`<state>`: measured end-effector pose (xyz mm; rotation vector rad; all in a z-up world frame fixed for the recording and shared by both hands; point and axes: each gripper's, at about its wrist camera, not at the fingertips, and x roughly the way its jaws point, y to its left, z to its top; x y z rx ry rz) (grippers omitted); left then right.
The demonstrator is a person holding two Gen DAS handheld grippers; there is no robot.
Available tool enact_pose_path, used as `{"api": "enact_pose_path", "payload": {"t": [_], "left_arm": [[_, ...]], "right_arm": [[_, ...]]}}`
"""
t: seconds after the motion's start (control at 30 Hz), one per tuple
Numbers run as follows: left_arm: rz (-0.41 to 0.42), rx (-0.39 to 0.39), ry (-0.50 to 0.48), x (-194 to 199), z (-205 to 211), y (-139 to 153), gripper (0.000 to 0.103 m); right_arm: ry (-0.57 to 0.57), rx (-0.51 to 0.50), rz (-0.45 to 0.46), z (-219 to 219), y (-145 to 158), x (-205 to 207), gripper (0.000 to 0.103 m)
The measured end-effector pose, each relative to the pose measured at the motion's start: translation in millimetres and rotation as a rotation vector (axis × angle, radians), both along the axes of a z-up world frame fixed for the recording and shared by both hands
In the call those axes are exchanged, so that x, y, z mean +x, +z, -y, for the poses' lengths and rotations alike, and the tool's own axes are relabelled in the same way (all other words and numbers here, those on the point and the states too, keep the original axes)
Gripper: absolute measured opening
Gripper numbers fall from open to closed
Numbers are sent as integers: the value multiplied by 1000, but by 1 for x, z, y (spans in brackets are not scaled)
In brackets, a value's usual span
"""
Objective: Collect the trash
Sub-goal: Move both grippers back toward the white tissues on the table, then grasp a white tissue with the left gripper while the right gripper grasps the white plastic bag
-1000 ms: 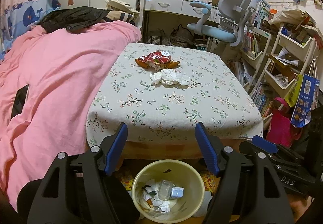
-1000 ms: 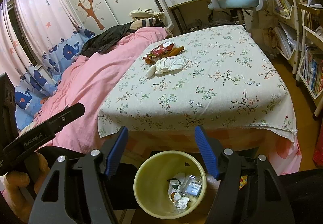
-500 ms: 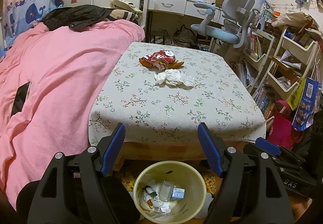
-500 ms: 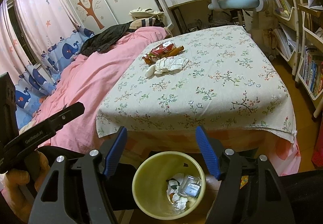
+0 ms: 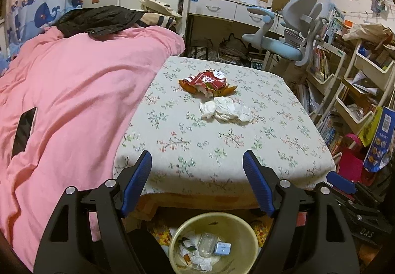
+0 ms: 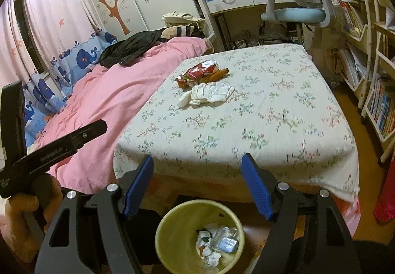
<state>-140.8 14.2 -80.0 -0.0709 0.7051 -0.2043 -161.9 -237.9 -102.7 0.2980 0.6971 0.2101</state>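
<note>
- Currently both the left hand-held gripper [image 5: 196, 183] and the right hand-held gripper [image 6: 197, 185] have been opening, jaws apart, nothing between them.
- Snack wrapper [image 5: 206, 82] and crumpled tissue [image 5: 223, 109] lie well ahead of both on the surface [image 5: 222, 145], touching each other.
- Trash bin [image 5: 213, 242] sits just below the fingers.
- Both tilt downward.

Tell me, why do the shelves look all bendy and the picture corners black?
Left wrist view: the fisheye lens curves the shelves and leaves dark corners; the snack wrapper looks sharp. Right wrist view: same bending on the bookshelf, warm dim room light, no glare.
</note>
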Motion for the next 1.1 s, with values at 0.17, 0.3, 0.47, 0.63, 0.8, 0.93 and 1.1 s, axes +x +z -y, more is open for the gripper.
{"api": "enact_pose_path", "payload": {"t": [0.17, 0.3, 0.47, 0.63, 0.8, 0.93, 1.1], "left_arm": [[-11, 2, 7, 24, 3, -2, 73], [-28, 3, 18, 44, 2, -7, 73], [-49, 6, 26, 68, 3, -13, 73], [-77, 18, 11, 98, 13, -22, 73], [-119, 25, -8, 133, 22, -33, 73], [-153, 28, -14, 156, 27, -43, 73], [-184, 61, -64, 181, 43, -56, 73]], "right_arm": [[17, -42, -2, 0, 6, 24, 71], [37, -78, -21, -3, 6, 48, 71], [61, -126, -39, -10, 8, 85, 71], [86, -170, -65, -19, 3, 125, 71], [91, -196, -107, -21, -10, 161, 71], [85, -190, -141, -18, -23, 184, 71], [87, -175, -175, -18, -36, 210, 71]]}}
